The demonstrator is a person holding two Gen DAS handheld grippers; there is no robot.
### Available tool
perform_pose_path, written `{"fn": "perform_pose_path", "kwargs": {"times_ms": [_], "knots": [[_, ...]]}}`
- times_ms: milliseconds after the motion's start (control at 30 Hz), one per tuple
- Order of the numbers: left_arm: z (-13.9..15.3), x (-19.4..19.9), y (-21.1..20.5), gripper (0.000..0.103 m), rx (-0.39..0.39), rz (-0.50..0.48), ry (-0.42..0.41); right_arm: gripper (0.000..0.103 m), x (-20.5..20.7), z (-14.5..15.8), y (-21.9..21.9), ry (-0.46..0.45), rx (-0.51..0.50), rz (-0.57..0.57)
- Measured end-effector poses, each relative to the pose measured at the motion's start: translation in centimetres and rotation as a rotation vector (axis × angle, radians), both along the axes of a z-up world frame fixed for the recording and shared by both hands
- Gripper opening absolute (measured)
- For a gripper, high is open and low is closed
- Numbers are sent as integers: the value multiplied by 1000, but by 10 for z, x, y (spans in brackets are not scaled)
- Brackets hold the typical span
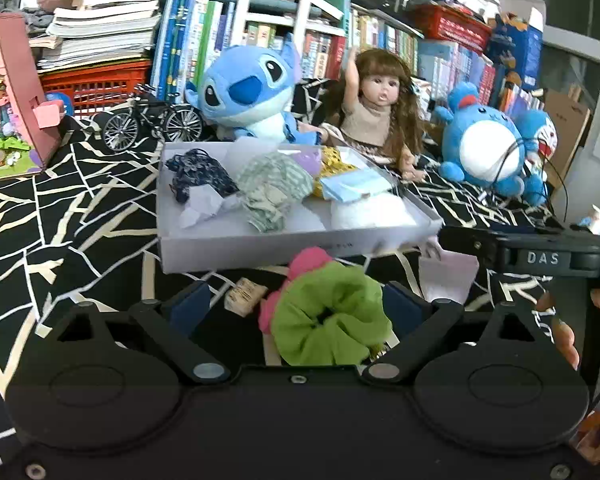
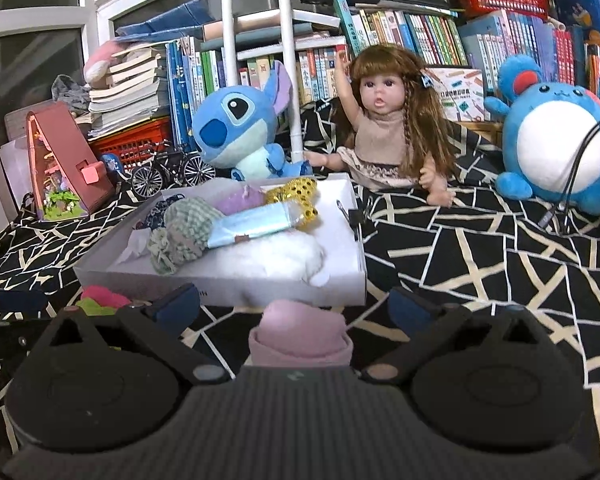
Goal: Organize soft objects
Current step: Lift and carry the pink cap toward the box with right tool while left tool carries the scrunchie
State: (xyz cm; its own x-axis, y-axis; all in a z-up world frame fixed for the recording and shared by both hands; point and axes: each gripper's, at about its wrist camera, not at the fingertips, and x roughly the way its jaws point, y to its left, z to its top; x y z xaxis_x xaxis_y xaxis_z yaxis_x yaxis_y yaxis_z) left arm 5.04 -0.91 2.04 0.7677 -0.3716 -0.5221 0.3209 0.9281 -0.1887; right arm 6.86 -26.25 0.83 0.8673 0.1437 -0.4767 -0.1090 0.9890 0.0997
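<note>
Black cloth with pale crackle lines covers the desk. Left tool (image 1: 296, 304) released, fingers spread; green scrunchie (image 1: 328, 320) lies between them, pads clear of it, pink scrunchie (image 1: 308, 262) just beyond. Right tool (image 2: 296, 308) released, pink rolled sock (image 2: 300, 334) between its fingers, untouched. Ahead of both: white tray (image 1: 260, 246) of soft items. Behind it, blue plush (image 1: 244, 88) and doll (image 1: 376, 112).

Green scrunchie (image 1: 329, 312) lies bunched on the black patterned cloth, touching a pink scrunchie (image 1: 309, 261) behind it, just in front of the white box (image 1: 260, 245). Pink rolled sock (image 2: 300, 334) lies near the box's front wall. Box holds checked, navy, yellow and white fluffy soft items, piled loosely.
</note>
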Motion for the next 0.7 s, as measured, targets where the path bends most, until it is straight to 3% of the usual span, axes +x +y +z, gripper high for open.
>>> {"fn": "perform_pose_path", "kwargs": {"times_ms": [700], "knots": [[-17,-15,-28,92,44,-37,-35,103,-4,-18,3,35,1,0]]}}
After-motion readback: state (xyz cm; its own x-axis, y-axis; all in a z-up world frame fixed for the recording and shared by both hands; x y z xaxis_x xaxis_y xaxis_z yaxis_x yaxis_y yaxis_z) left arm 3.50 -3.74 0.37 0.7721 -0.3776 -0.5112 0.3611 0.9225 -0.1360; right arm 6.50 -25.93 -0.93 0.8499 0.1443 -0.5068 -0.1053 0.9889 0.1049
